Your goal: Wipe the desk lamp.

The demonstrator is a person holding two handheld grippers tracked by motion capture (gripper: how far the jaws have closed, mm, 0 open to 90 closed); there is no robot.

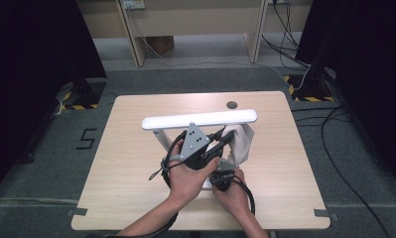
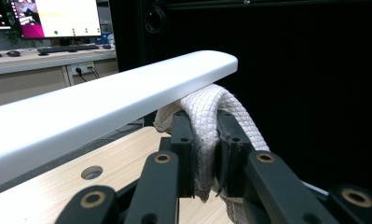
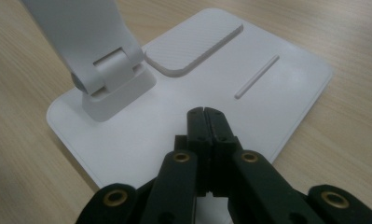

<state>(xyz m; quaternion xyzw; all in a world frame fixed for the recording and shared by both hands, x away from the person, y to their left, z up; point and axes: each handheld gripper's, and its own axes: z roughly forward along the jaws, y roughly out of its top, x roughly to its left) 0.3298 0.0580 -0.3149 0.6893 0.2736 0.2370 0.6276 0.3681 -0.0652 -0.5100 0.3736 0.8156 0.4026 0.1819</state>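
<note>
A white desk lamp stands mid-table, its long bar head (image 1: 199, 120) level above the base. A white waffle-weave cloth (image 1: 241, 144) hangs under the bar's right end. My left gripper (image 1: 228, 141) is shut on that cloth; in the left gripper view the jaws (image 2: 204, 119) pinch a fold of the cloth (image 2: 230, 105) just below the bar (image 2: 104, 100). My right gripper (image 1: 222, 177) sits low by the lamp's foot. In the right gripper view it (image 3: 205, 112) is shut with nothing in it, tips down on the flat white lamp base (image 3: 277, 88), near the arm's hinge (image 3: 111, 77).
The wooden table (image 1: 136, 163) has a round cable hole (image 1: 231, 105) behind the lamp. Black curtains hang on both sides. Cables run over the grey floor at the right (image 1: 334, 124). A desk with a monitor (image 2: 58, 18) stands beyond the table.
</note>
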